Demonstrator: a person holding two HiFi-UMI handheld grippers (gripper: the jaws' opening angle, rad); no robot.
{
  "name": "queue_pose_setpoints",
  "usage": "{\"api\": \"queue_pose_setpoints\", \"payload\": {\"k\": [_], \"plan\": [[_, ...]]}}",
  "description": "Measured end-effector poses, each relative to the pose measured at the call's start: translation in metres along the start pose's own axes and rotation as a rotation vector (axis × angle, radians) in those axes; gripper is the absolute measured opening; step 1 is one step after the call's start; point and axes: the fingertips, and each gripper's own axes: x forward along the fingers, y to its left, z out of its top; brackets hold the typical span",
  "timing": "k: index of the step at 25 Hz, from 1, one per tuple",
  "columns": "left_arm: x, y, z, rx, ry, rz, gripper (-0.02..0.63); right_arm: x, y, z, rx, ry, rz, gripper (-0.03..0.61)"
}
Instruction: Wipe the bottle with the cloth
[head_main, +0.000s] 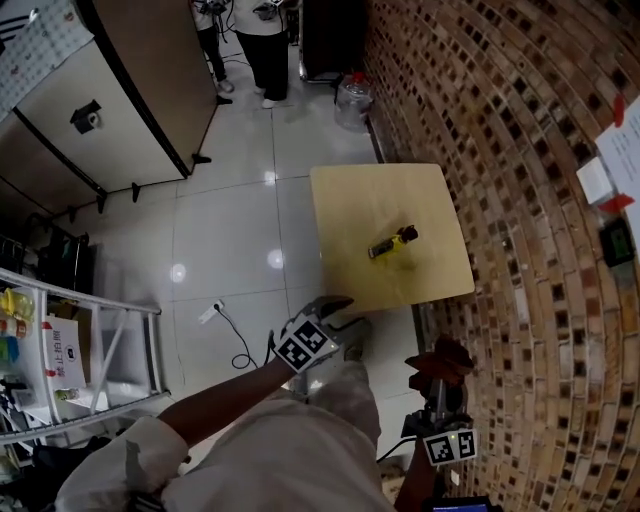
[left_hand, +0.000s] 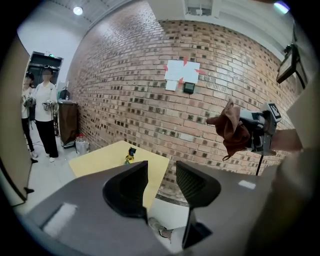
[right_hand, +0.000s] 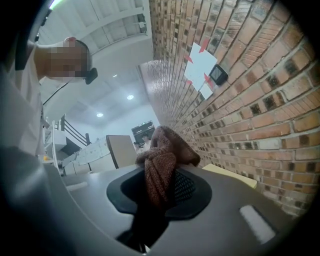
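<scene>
A small yellow bottle (head_main: 393, 241) with a dark cap sits near the middle of the pale yellow table (head_main: 350, 200). It also shows in the left gripper view as the bottle (left_hand: 130, 156), looking upright on the table (left_hand: 97, 162). My left gripper (head_main: 328, 308) hangs short of the table's near edge, and the left gripper (left_hand: 160, 182) is open with nothing between its jaws. Lower right, off the table beside the wall, my right gripper (head_main: 438, 378) is shut on a brown cloth (head_main: 440, 358). The cloth (right_hand: 160, 167) is bunched between the jaws of the right gripper (right_hand: 162, 187).
A brick wall (head_main: 520, 200) runs along the table's right side, with papers (left_hand: 182, 71) taped to it. A water jug (head_main: 353, 100) stands on the floor beyond the table. People (head_main: 262, 40) stand at the far end. A cabinet (head_main: 110, 90), a ladder (head_main: 110, 340) and a floor cable (head_main: 238, 345) are at left.
</scene>
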Motion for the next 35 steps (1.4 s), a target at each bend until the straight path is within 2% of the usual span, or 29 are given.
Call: {"api": "queue_pose_setpoints", "payload": {"k": [5, 9, 13, 15, 19, 25, 28, 32, 35], "plan": [[0.054, 0.031, 0.017, 0.034, 0.08, 0.013, 0.199, 0.052, -0.051, -0.003, 0.032, 0.023, 0.007, 0.079], [0.108, 0.051, 0.028, 0.041, 0.175, -0.002, 0.229, 0.099, -0.095, 0.011, 0.012, 0.034, 0.029, 0.08], [0.175, 0.072, 0.033, 0.063, 0.314, -0.049, 0.328, 0.138, -0.143, 0.021, 0.025, 0.056, 0.047, 0.08], [0.207, 0.084, 0.032, 0.089, 0.386, -0.039, 0.357, 0.152, -0.165, 0.022, 0.03, 0.075, 0.059, 0.078], [0.256, 0.108, 0.024, 0.129, 0.497, 0.014, 0.362, 0.176, -0.198, 0.014, 0.045, 0.12, 0.095, 0.078], [0.285, 0.131, 0.0, 0.072, 0.568, 0.103, 0.36, 0.202, -0.227, -0.012, 0.073, 0.217, 0.139, 0.078], [0.289, 0.143, -0.002, 0.05, 0.548, 0.143, 0.359, 0.216, -0.233, -0.019, 0.082, 0.24, 0.145, 0.078], [0.303, 0.15, -0.004, 0.041, 0.538, 0.145, 0.354, 0.229, -0.239, -0.027, 0.065, 0.276, 0.149, 0.078], [0.309, 0.157, -0.013, 0.062, 0.581, 0.134, 0.347, 0.231, -0.231, -0.031, 0.061, 0.3, 0.15, 0.08]]}}
